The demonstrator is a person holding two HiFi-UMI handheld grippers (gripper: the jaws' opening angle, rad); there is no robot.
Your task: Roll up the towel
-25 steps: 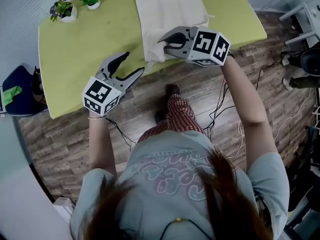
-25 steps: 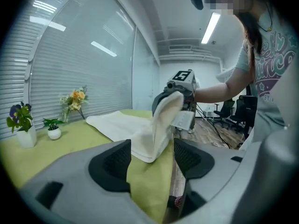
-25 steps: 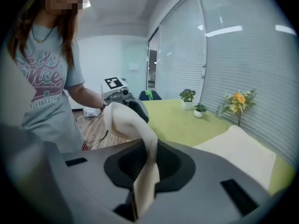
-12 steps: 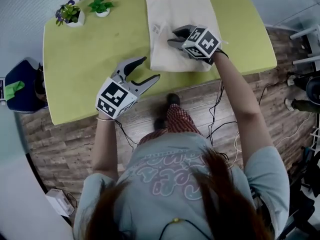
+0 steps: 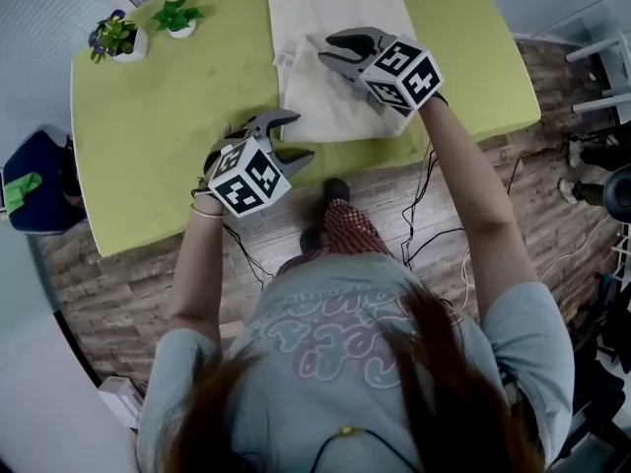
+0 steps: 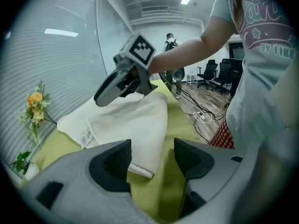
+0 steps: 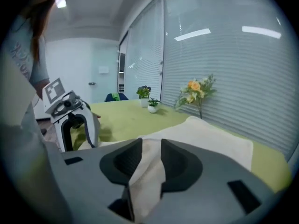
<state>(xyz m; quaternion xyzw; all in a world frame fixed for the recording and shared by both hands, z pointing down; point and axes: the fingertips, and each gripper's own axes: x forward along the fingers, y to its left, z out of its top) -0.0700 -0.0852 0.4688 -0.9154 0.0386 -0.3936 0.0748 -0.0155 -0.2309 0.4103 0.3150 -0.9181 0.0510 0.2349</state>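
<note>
1. A cream towel (image 5: 335,13) lies flat on a green table (image 5: 168,116). It runs from the far edge down to near the edge closest to the person.
2. The near end of the towel is rumpled, and a layer is lifted off the sheet underneath.
3. The right gripper (image 5: 327,49) hangs over this near end, pointing left across the cloth and tilted down.
4. Its jaws have just been opening and now stand partly apart. A raised fold of towel runs up between the pads and fills the narrow gap, but it does not look squeezed.
5. The left gripper (image 5: 299,135) is just beside the towel's near left corner, at the table's near edge, and points down at the tabletop.
6. Its jaws are spread wide and hold nothing. In the left gripper view, the corner of the towel lies on the table just beyond the left pad, and bare green tabletop shows in the rest of the gap.
7. A small white label (image 6: 86,137) sticks out from the towel's left edge.
8. Two potted plants (image 5: 115,37) stand at the table's far left corner, well apart from the towel.
9. Yellow flowers (image 7: 196,90) stand near the far end of the towel, against the blinds.
10. Wooden floor (image 5: 128,284) shows below the table's near edge.
</note>
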